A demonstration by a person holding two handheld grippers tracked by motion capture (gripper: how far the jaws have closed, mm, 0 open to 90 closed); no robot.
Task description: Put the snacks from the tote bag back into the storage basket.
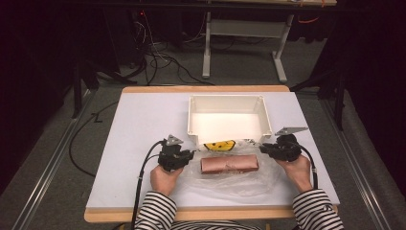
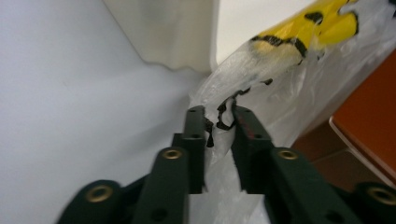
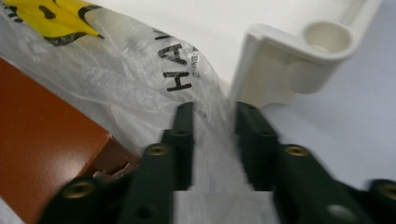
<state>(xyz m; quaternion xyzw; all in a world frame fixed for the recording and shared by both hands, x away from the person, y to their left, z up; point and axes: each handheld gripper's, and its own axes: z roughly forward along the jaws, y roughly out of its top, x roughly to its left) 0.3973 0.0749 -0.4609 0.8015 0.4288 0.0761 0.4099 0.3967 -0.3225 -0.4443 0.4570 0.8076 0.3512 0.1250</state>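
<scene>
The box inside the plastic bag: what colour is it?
Reddish brown box, clearest in the high view.

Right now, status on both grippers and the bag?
Left gripper and right gripper: both shut on clear plastic bag. Brown box inside it. White bin just beyond, touching the bag.

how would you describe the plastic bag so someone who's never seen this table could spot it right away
Start at the white table and find the open white bin near its middle. The bag lies just in front of the bin, between the left gripper and right gripper. It is the only clear, crinkled thing there, with a yellow-and-black print and a brown box inside.
</scene>
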